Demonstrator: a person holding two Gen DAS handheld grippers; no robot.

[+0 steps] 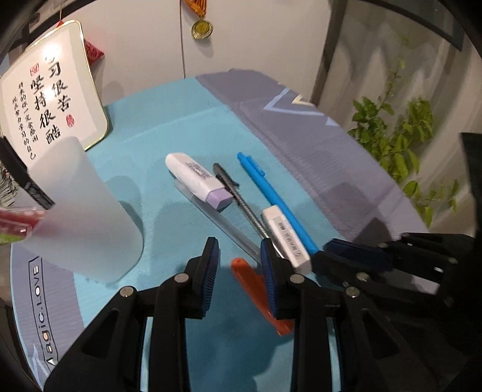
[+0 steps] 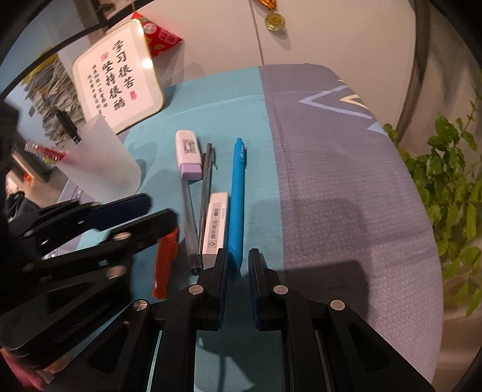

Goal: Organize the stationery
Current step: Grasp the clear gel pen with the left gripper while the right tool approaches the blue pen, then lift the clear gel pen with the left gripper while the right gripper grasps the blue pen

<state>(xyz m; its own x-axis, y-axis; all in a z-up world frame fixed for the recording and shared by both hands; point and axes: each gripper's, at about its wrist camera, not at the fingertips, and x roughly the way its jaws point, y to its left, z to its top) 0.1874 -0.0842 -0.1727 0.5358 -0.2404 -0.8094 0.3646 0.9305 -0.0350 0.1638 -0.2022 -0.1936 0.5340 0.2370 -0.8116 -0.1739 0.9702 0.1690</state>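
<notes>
Stationery lies in a row on a teal and grey mat (image 1: 180,120): a white highlighter (image 1: 195,178) with a lilac cap, a clear pen (image 2: 188,211), a dark pen (image 1: 238,196), a white eraser (image 1: 283,232), a blue pen (image 1: 271,193) and an orange pen (image 1: 244,268). My left gripper (image 1: 238,251) is open just above the orange pen, which runs between its fingers untouched. My right gripper (image 2: 239,260) is shut to a narrow slit and holds nothing. The blue pen's (image 2: 238,196) near end lies by its left finger. A frosted cup (image 1: 81,211) stands to the left.
The cup holds a black marker (image 1: 27,178) and a red item (image 1: 18,220). A framed calligraphy sign (image 1: 51,99) leans behind it. A medal (image 1: 201,28) hangs on the wall. A leafy plant (image 2: 452,181) stands past the mat's right edge.
</notes>
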